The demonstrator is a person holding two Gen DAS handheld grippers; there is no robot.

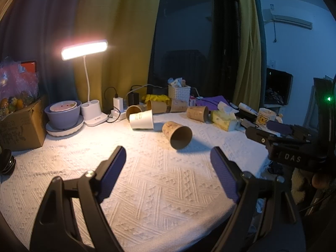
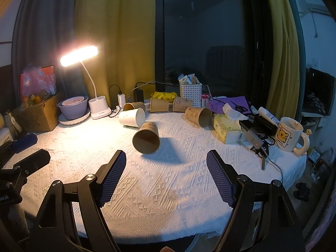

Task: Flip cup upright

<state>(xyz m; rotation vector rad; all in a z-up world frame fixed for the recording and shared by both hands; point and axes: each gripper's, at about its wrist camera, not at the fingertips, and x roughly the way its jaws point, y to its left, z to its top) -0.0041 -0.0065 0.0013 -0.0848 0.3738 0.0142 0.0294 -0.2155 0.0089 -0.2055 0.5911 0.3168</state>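
Cup (image 2: 146,138) is the brown paper one lying on its side near the middle of the table (image 2: 172,184), open mouth turned toward the near edge, apart from the other tipped cups. The left tool (image 1: 168,157) and the right tool (image 2: 166,159) both hang over the near edge with fingers spread wide and nothing between them. The biggest risk, I judge, is rolling: a light round cup on the textured cloth could spin off toward the white cup (image 2: 132,118) just behind it if one finger touches first. Next is crushing, since thin paper walls would buckle under a hard squeeze across the open rim. A smaller worry is a sweep carrying too far toward the right edge and bumping the tissue box (image 2: 226,129) or the mug (image 2: 288,134). As for containers, the cardboard box (image 2: 38,116) at the far left corner holds fruit under plastic wrap; the purple bowl (image 2: 73,108) beside it has a smaller pink bowl nested inside; the white basket (image 2: 190,94) at the far edge is stuffed with small packets; the mug's contents cannot be told; the target cup looks empty inside.
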